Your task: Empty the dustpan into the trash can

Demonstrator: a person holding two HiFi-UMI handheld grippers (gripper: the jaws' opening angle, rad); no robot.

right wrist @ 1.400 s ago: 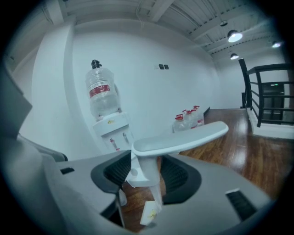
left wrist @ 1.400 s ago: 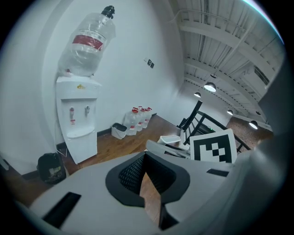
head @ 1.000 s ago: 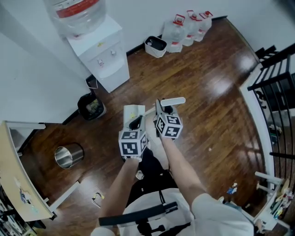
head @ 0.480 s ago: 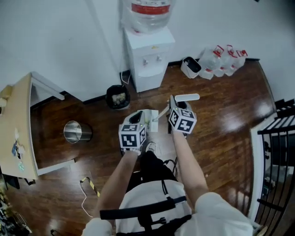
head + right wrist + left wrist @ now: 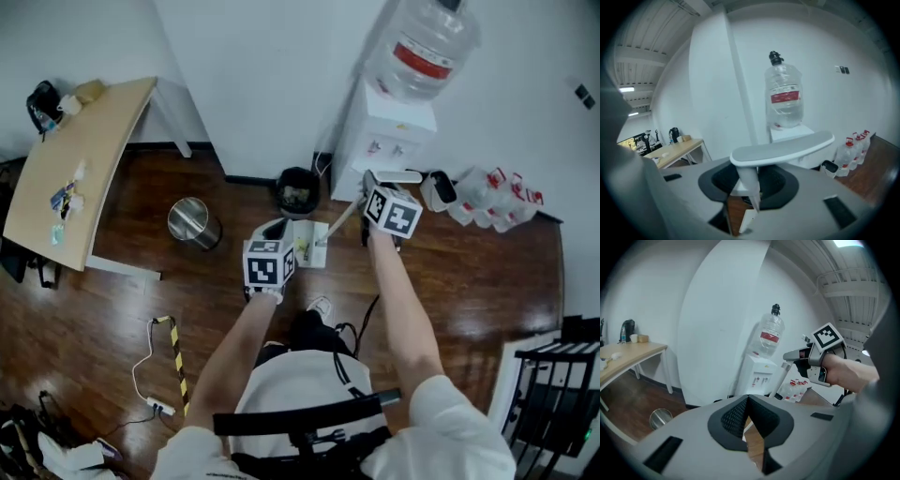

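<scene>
Head view: right gripper [image 5: 375, 180] clamps the dustpan [image 5: 311, 244] handle, left gripper [image 5: 275, 229] seemingly pinches its pan — tilting short of the trash can [image 5: 298, 192] would spill its load.

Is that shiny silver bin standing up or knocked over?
Standing up. In the head view, the silver bin rests on its base on the floor, with its round open top facing upward.

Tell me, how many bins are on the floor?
3. A black bin against the wall left of the water cooler, a shiny metal bin near the table, and a small white bin right of the cooler. Others may be hidden.
</scene>
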